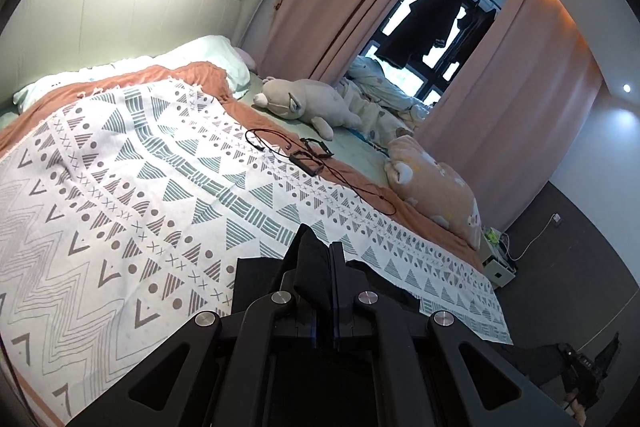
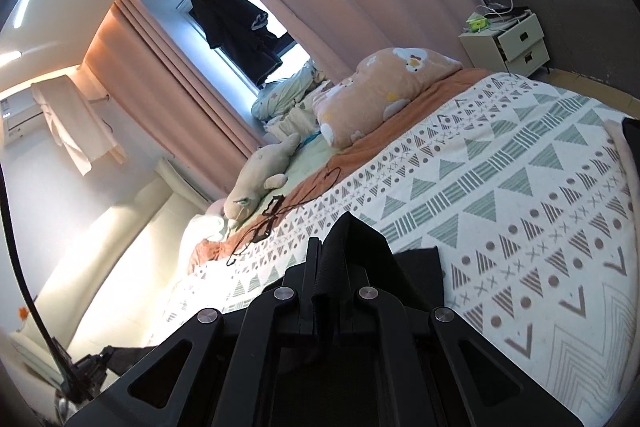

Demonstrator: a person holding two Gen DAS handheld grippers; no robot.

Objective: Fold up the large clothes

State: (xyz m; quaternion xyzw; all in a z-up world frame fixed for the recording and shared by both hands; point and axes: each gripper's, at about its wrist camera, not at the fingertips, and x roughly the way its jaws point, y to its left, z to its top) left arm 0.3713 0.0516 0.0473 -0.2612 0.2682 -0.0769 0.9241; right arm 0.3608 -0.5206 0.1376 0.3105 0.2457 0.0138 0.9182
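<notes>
A bedroom, pink curtains (image 1: 500, 75) drawn back from a dark window, and the work surface is a bed under a patterned blanket (image 1: 140, 163) of triangles, dots and zigzags. Starting at the left: the left gripper (image 1: 320, 267) is clamped tight on a bunch of the black garment (image 1: 308, 267), the cloth standing up between the fingers at six o'clock in its view, with more black fabric spilling flat onto the blanket either side. Beyond it, around one o'clock, a tangle of thin black cable (image 1: 308, 155) lies on the blanket, then a plush toy (image 1: 304, 103) and a peach cushion (image 1: 432, 187) near the far edge. Across to the right: the right gripper (image 2: 332, 259) is likewise pinched shut on a pleat of the same dark cloth, a flat panel of it lying just beside at three o'clock. How the garment runs between the two grips is hard to say, since most of it sits below both lenses. To do this well, I'd say keep both pinches firm, draw the edge taut and level, and lay it down square on the blanket, well short of that cable. Far right, a bedside cabinet (image 2: 508, 43) stands with its top drawer pulled out; the drawer's contents can't be seen, though clutter sits on top.
</notes>
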